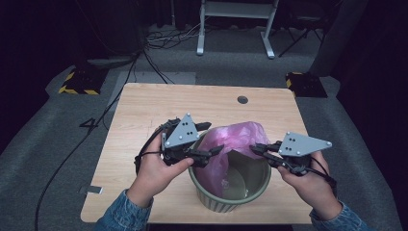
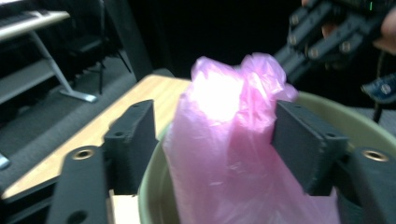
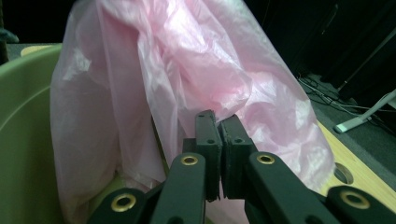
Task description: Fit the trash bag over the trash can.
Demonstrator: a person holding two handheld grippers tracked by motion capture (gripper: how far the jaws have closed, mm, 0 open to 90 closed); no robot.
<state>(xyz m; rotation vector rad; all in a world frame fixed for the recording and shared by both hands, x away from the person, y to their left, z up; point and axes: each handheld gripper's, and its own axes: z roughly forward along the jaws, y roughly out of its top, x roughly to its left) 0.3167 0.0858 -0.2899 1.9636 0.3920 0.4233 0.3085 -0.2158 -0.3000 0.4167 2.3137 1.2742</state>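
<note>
On the tabletop [image 1: 144,110], a pink plastic bag [image 1: 235,139] sat half-lined in a green bin [image 1: 231,192] — right claw [image 1: 257,149] pinched shut on its film, left claw [image 1: 214,151] wide around a fold — its edge not yet stretched over the rim

**Pink bag half in the green bin**

A thin, translucent pink plastic bag [image 1: 234,139] hangs crumpled over the far rim of a round, ribbed olive-green bin [image 1: 230,195]. Part of the film drapes down inside the bin's left wall; the rest bunches up above the rim in a loose peak. The bin stands upright near the front edge of the light wooden table [image 1: 144,110], its bottom partly bare.
</note>
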